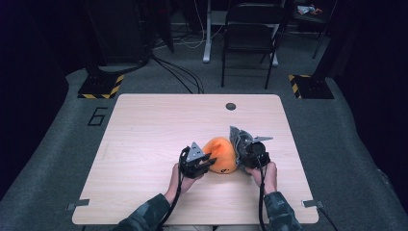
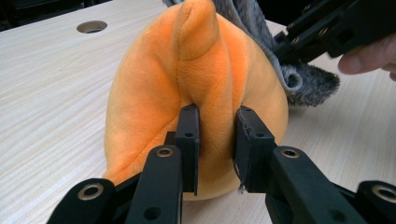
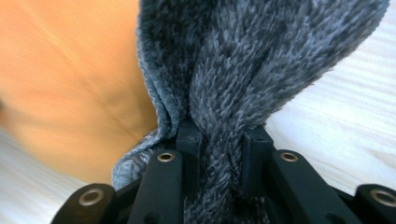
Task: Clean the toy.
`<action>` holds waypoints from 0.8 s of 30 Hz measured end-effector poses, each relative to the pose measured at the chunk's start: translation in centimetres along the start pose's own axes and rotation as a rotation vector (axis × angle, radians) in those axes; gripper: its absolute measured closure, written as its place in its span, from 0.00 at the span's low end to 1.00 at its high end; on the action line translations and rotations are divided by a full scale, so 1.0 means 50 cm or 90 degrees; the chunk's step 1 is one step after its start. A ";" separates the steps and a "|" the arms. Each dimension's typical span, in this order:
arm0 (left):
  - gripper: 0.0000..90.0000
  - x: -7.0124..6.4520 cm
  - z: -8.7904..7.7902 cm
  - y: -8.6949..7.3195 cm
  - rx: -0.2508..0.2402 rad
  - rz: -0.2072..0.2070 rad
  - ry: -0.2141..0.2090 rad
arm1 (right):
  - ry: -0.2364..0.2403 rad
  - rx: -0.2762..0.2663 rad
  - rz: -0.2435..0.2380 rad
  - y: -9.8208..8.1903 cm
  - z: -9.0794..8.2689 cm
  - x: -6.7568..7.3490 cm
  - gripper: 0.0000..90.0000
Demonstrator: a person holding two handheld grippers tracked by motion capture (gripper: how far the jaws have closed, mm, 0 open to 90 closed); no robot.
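An orange plush pillow (image 1: pixel 220 154) sits on the wooden table (image 1: pixel 144 134), near its front middle. My left gripper (image 1: pixel 204 161) is shut on a raised fold of the orange plush (image 2: pixel 203 70); both pads (image 2: pixel 189 140) press into it. A grey fuzzy cover (image 1: pixel 239 135) hangs at the pillow's right side. My right gripper (image 1: pixel 246 153) is shut on a bunch of that grey fabric (image 3: pixel 243 84), with the orange plush (image 3: pixel 70 79) just to its left. In the left gripper view, the right gripper (image 2: pixel 327 35) and grey fabric (image 2: pixel 303 81) sit behind the pillow.
A round cable hole (image 1: pixel 231 106) lies near the table's far edge. Beyond the table stand a black folding chair (image 1: pixel 250 33) and floor stands with yellow-black striped bases (image 1: pixel 101 86). Cables run across the grey carpet.
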State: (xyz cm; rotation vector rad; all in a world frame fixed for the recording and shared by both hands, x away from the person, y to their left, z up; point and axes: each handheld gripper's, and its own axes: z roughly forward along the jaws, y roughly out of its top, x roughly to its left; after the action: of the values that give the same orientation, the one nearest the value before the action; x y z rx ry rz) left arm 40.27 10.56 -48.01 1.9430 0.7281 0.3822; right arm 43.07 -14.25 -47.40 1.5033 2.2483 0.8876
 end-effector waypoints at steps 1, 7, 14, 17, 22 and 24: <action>0.81 0.000 0.000 0.000 -0.002 -0.002 0.001 | -0.001 0.010 0.009 -0.003 0.004 -0.001 0.82; 0.81 0.008 -0.001 -0.001 -0.006 -0.013 -0.001 | -0.006 0.053 0.011 -0.018 0.032 -0.012 0.81; 0.80 0.017 -0.001 -0.003 -0.015 -0.041 0.005 | -0.018 -0.045 0.008 0.023 -0.052 -0.006 0.82; 0.79 0.018 -0.002 -0.004 -0.019 -0.043 0.009 | 0.045 -0.062 0.002 0.035 -0.068 0.005 0.82; 0.60 0.021 -0.012 0.003 -0.005 -0.009 0.028 | 0.045 -0.043 -0.004 0.023 -0.027 0.020 0.82; 0.53 0.013 -0.012 0.004 0.013 0.027 0.037 | 0.034 -0.044 0.000 0.022 -0.024 0.013 0.82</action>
State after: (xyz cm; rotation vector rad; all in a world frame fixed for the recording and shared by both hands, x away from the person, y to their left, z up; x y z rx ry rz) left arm 40.52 11.30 -47.57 1.9758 0.7318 0.4613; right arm 42.95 -13.75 -45.71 1.4661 2.2298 1.0058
